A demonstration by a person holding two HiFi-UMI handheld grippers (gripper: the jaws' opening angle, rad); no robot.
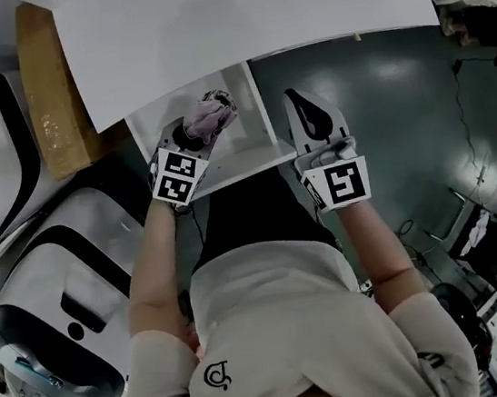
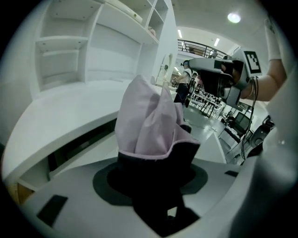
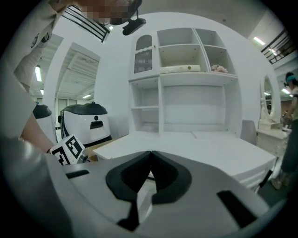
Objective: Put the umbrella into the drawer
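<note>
My left gripper point(image 1: 200, 128) is shut on a folded pink umbrella point(image 1: 212, 113) and holds it over the open white drawer point(image 1: 246, 168) that sticks out from under the white desk point(image 1: 249, 9). In the left gripper view the umbrella point(image 2: 149, 121) stands up between the jaws, pink fabric above a dark lower part. My right gripper point(image 1: 300, 108) hangs at the drawer's right side with nothing in it. Its black fingertips point(image 3: 160, 167) meet at the front, so it is shut. The drawer's inside is mostly hidden behind the left gripper and the umbrella.
White and black machine housings point(image 1: 51, 294) stand to the left, by a wood-coloured board point(image 1: 50, 92). Dark floor point(image 1: 383, 110) lies to the drawer's right. A white shelf unit point(image 3: 186, 79) rises at the back of the desk.
</note>
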